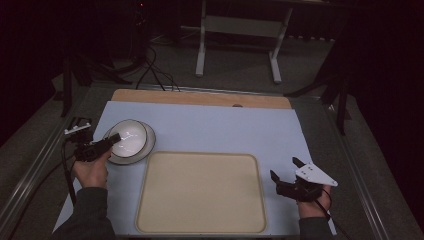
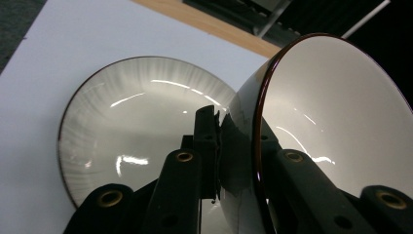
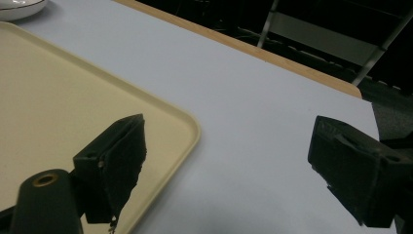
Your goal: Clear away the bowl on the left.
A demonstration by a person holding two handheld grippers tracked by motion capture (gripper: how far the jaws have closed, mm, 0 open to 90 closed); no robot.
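The left tool (image 2: 221,161) is pinching the wall of a round white bowl with a thin dark rim (image 2: 336,122). One black jaw sits inside the bowl and the other presses on its grey outside. The bowl is tipped on its side in the left gripper view, so you can look right into it. Its inside is smooth, white and shiny, with small bright streaks of light on it.

Just behind the bowl lies a round white plate with fine grey lines and a dark edge (image 2: 131,122). The plate is flat on the pale blue tabletop (image 1: 215,127). It is shiny too. From the high view, the bowl (image 1: 129,136) is over the plate (image 1: 145,150), near the left side of the tabletop, and the left tool (image 1: 112,138) reaches it from the left.

Next to the plate, in the middle of the tabletop, lies a big cream tray with round corners (image 1: 200,192).

The right tool (image 1: 284,169) is on the other side, just beside the tray's right edge. Its jaws are wide apart with only the blue tabletop between them.

A strip of light brown wood (image 1: 200,96) runs along the far edge of the tabletop.
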